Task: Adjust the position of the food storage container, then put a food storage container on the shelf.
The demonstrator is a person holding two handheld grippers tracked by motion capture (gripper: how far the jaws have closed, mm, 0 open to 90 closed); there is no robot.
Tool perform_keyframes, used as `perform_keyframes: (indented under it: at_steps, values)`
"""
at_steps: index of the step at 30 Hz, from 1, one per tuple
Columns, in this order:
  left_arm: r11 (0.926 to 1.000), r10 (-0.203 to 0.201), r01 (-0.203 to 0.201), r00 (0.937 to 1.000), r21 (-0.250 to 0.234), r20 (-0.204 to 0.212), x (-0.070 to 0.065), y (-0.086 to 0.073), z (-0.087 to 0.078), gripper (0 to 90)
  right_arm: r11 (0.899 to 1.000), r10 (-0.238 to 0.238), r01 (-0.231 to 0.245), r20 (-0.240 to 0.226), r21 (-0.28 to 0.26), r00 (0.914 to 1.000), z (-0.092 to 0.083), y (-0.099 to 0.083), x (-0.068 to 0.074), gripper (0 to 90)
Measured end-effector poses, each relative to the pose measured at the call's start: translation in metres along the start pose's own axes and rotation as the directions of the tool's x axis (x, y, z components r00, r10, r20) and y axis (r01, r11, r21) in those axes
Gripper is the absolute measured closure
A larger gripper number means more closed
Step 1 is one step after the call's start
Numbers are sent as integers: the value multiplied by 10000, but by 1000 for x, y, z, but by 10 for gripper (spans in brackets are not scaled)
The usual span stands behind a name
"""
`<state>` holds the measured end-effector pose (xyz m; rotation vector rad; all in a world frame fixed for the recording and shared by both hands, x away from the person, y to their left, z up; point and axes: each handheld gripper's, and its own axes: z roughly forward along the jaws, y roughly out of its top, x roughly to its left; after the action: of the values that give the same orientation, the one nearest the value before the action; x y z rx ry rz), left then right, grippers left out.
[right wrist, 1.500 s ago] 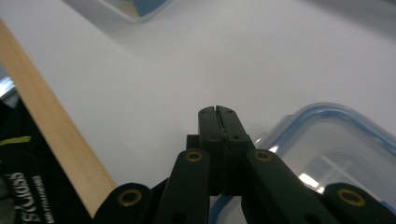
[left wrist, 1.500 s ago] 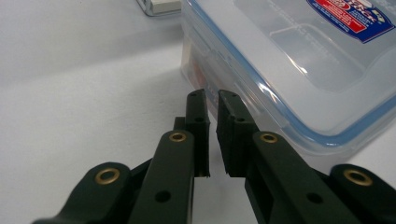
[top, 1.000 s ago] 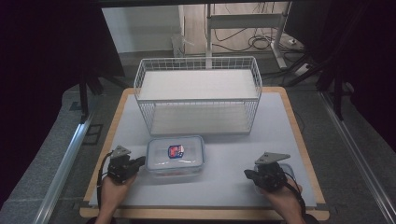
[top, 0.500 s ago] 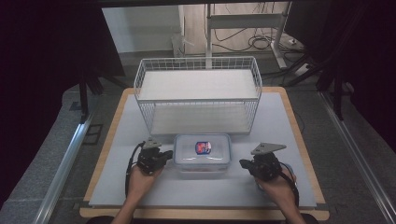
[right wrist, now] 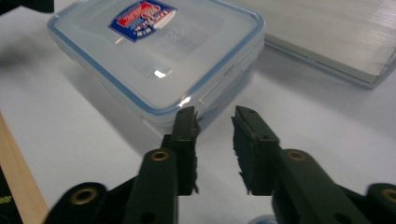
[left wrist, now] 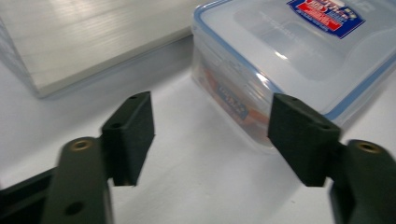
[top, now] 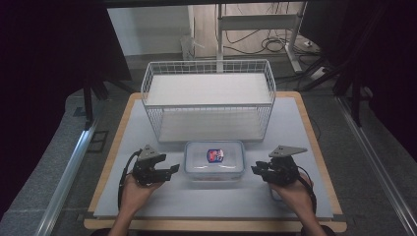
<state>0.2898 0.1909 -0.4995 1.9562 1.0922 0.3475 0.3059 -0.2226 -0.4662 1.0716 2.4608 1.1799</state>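
Observation:
A clear plastic container (top: 214, 160) with a blue-rimmed lid and a red and blue label lies flat on the white table top, just in front of the wire basket (top: 209, 98). My left gripper (top: 169, 172) is at its left side, a small gap away. In the left gripper view the container (left wrist: 289, 51) lies ahead to the right; my left gripper (left wrist: 217, 135) has just been opening, and nothing is between its jaws. My right gripper (top: 255, 169) is at the container's right side. In the right gripper view my right gripper (right wrist: 215, 126) faces the container (right wrist: 159, 51); its jaws have just been opening to a narrow gap, empty.
The wire basket holds a white shelf board (left wrist: 93, 42) (right wrist: 336, 37) and stands at the back of the table. The table's wooden rim (top: 110, 162) runs along the left and also the right (top: 324, 162). Dark floor and cables surround the table.
The container has slid right from the left front to the middle, with my left hand following it. Both grippers now sit on either side of it with jaws parted.

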Motion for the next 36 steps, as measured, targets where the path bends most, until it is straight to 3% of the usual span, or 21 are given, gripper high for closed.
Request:
perform_keyframes:
  at_steps: [10, 16, 20, 27, 28, 32, 33, 36]
  values:
    - [9997, -164, 171, 9991, -172, 400, -1, 10, 3, 211, 9999, -94, 93, -138, -66, 9999, 9, 12, -1, 567]
    - [9997, -209, 203, 9976, 98, 655, -1, 15, 8, 133, 10000, -47, 46, -203, -60, 9998, 15, 16, -3, 477]
    - [9993, -257, 228, 9938, 280, 1080, -1, 22, 13, 89, 9999, 148, -150, -386, -49, 9991, 20, 20, -5, 403]
    - [9963, -375, 249, 9873, 828, 1546, -2, 31, 28, 107, 9987, 458, -438, -860, 253, 9952, 35, 27, -8, 316]
    - [9946, -596, 431, 9820, 946, 1790, -2, 32, 36, 109, 9981, 537, -504, -1024, 348, 9933, 39, 28, -9, 307]
    - [9911, -862, 610, 9713, 1185, 2216, -2, 35, 48, 108, 9947, 848, -759, -1342, 699, 9873, 51, 30, -11, 265]
    - [9895, -1041, 763, 9653, 1227, 2393, -1, 36, 52, 109, 9937, 964, -868, -1436, 715, 9849, 53, 30, -12, 265]
    - [9854, -1417, 1114, 9558, 1288, 2576, 1, 36, 57, 88, 9909, 1129, -1003, -1491, 897, 9823, 53, 36, -14, 263]
